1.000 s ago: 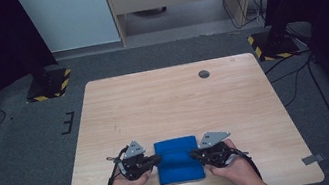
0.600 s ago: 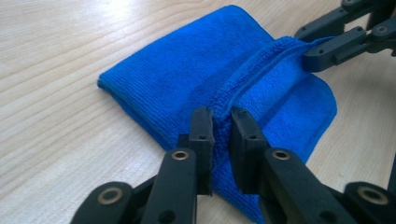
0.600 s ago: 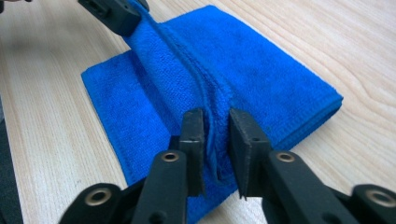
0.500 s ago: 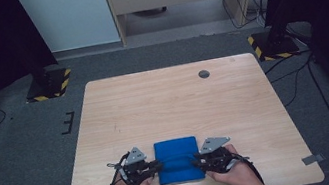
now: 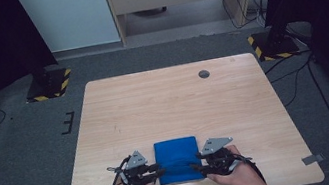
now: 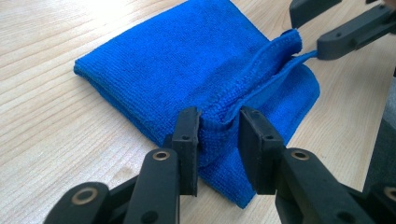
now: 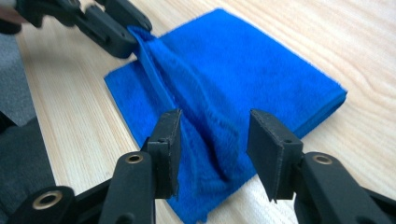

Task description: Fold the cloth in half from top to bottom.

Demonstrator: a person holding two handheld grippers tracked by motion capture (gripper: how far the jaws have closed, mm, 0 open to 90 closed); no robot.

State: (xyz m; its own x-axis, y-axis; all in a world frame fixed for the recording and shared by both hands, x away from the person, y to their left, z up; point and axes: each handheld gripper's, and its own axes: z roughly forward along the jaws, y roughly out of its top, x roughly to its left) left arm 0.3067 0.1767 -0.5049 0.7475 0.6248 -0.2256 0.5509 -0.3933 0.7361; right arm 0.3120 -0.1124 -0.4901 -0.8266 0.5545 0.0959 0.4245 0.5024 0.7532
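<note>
A folded blue cloth [image 5: 178,160] [image 6: 187,60] [image 7: 243,70] lies flat near the front edge of the wooden table [image 5: 179,100]. My left gripper [image 5: 158,170] [image 6: 218,135] is at its near left corner. Its jaws have just been opening and stand a little apart around a raised ridge of cloth, which slackly fills most of the gap. My right gripper [image 5: 196,166] [image 7: 212,144] is at the near right corner. Its jaws have just been opening too, with a soft crease of cloth between them and clear space on both sides.
A small round grommet [image 5: 204,73] sits in the table's far right part. Two stands with yellow-black bases [image 5: 50,86] [image 5: 271,46] flank the table's far corners on the grey floor. Cables [image 5: 314,92] trail at the right. The table's front edge is just under my hands.
Both hands have stayed at the cloth's near corners. The jaws of both grippers stand wider than before, and the cloth lies where it was.
</note>
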